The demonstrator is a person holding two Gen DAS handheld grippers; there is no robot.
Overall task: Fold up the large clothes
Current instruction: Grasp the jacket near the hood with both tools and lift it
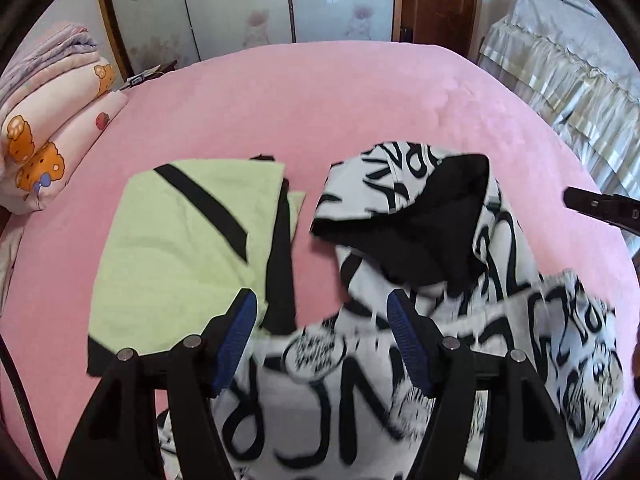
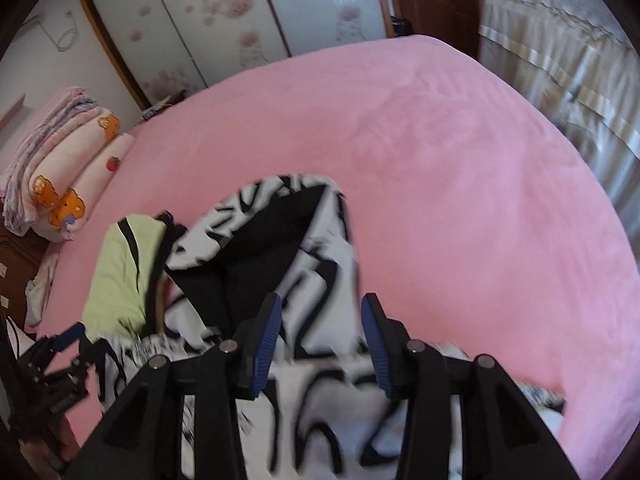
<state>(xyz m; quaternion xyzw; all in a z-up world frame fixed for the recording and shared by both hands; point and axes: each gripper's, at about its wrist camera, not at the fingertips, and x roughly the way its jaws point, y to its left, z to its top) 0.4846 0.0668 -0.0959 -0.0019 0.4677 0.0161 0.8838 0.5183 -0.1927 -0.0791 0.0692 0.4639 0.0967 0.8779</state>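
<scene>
Pink bed (image 1: 360, 92): printed hoodie (image 1: 420, 240) half-folded beside folded green garment (image 1: 180, 248). Left tool (image 1: 322, 344) and right tool (image 2: 320, 348) both parted, empty above hoodie. Risk: loose hood flops open, fold slumps.

A white hoodie (image 1: 460, 320) with black graffiti lettering and a black-lined hood lay lower centre; a pale green garment (image 1: 180, 248) with black stripes sat left, on a pink bedspread (image 1: 340, 100); gripper pads (image 1: 236, 336) were blue
</scene>
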